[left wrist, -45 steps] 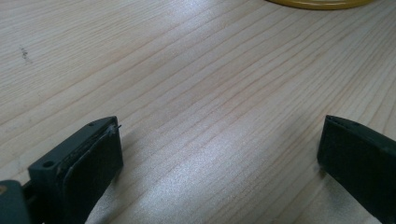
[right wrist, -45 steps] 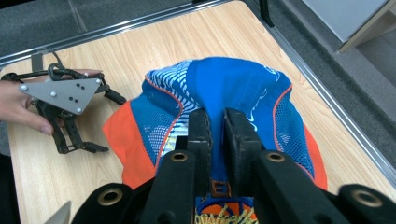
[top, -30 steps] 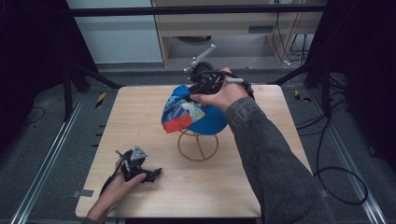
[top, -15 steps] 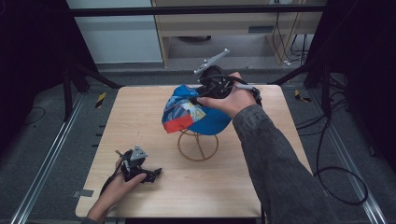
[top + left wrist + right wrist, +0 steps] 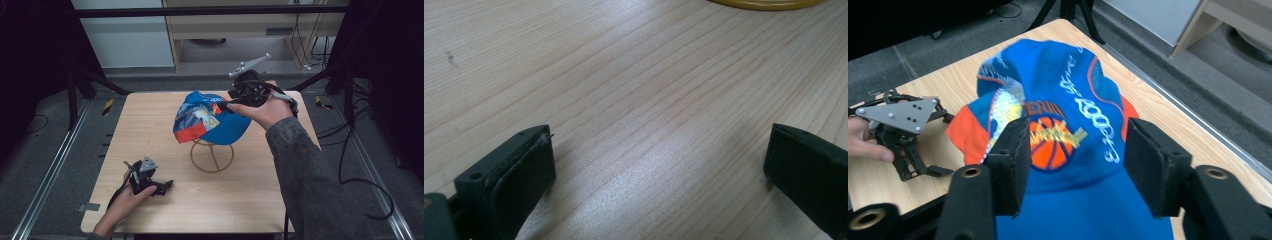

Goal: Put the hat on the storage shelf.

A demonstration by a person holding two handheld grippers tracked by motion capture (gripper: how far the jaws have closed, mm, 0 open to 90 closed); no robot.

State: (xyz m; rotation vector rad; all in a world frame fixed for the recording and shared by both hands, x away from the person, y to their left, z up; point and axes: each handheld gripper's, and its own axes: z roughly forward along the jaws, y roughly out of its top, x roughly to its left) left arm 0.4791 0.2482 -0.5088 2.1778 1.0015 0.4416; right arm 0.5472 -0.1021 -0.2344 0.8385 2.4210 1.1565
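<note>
A blue cap [image 5: 210,122] with orange panels and a basketball print hangs on a yellow wire stand [image 5: 212,157] in the middle of the wooden table [image 5: 150,120]. My right gripper [image 5: 229,104] hovers at the cap's far right side, pointing at its crown. Its jaws have just been opening and stand apart over the cap [image 5: 1063,85], with neither pad of the right gripper [image 5: 1073,140] pressing on the fabric. My left gripper [image 5: 165,186] lies on the table near the front left, jaws wide open on bare wood [image 5: 659,150].
The stand's yellow base ring [image 5: 764,4] lies just beyond the left jaws. Dark frame legs and cables [image 5: 360,165] surround the table. A cabinet [image 5: 235,30] stands behind it. A hand holds the left gripper [image 5: 928,172] at the table's front.
My right hand has slid to the right along the cap's far side and its jaws have spread, letting go of the fabric. The cap stays on the stand. The left hand has kept still.
</note>
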